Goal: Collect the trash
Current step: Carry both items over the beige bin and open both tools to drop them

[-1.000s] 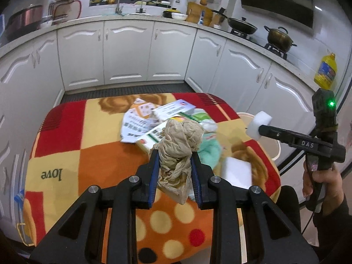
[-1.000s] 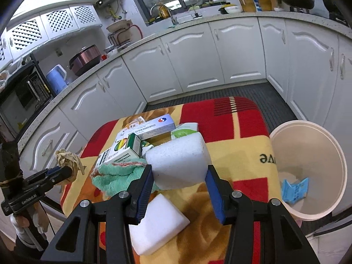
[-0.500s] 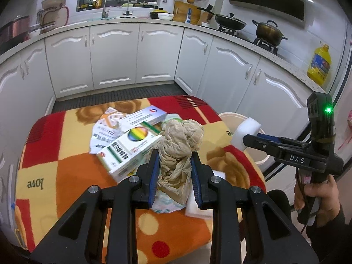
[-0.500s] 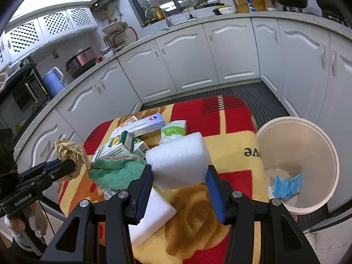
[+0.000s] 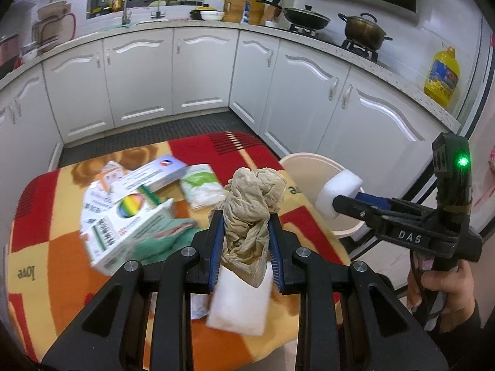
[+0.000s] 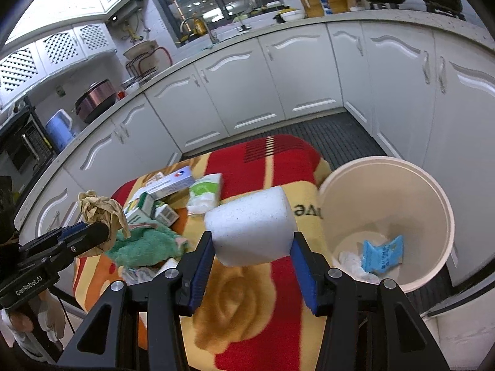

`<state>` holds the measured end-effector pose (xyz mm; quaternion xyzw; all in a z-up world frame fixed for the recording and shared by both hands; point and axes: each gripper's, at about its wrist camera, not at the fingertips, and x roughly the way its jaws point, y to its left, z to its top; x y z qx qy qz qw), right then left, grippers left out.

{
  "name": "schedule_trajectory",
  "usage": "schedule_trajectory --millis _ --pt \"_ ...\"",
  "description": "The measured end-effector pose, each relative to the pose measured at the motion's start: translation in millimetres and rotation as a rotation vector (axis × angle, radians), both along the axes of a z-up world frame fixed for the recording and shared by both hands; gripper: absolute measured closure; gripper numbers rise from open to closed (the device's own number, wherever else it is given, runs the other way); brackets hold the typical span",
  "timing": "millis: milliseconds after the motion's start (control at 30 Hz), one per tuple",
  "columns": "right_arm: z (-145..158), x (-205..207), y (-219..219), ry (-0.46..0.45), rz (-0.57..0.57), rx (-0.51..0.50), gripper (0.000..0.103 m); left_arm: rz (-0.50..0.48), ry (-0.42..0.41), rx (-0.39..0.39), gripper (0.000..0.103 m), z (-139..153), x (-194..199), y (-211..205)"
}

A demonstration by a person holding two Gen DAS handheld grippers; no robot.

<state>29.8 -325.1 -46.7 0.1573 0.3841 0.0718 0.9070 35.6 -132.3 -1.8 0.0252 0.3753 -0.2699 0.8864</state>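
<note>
Crumpled beige-brown paper [image 5: 252, 204] fills the left wrist view, pinched between the blue pads of the left gripper [image 5: 246, 241] and held above the patterned red, orange and yellow blanket [image 5: 52, 225] that covers the table. Below it lie a flat white foam pad [image 5: 238, 303], a white carton with a rainbow disc [image 5: 123, 228], a long white box with a blue and red logo [image 5: 154, 174], a green-and-white tissue packet [image 5: 202, 187] and a green terry cloth [image 5: 161, 244]. To the right, the right gripper [image 5: 335, 207] reaches toward the round cream plastic bin [image 5: 306, 167], carrying a thick white sponge block [image 5: 338, 191]. In the right wrist view that sponge block [image 6: 252, 227] sits between the blue pads of the right gripper, which are easing apart yet touch its sides; it hangs over the blanket's edge, just beside the bin's rim [image 6: 445, 225] and not yet above the opening. A blue wrapper [image 6: 382, 253] and white tissue [image 6: 351, 262] already rest in the bin. So collection is under way: some trash is binned, two pieces are in transit, and the boxes, packet, cloth and foam pad apparently wait on the table.
</note>
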Motion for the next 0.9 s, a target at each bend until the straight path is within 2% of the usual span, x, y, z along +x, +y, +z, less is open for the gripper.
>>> schedule_trajectory --millis 667,900 --pt "-23 -14 -78 0.060 -0.140 0.006 0.053 -0.111 0.086 0.011 0.078 -22 20 -104" --pt "-43 -9 -105 0.107 -0.183 -0.009 0.053 -0.145 0.124 0.024 0.078 -33 32 -138"
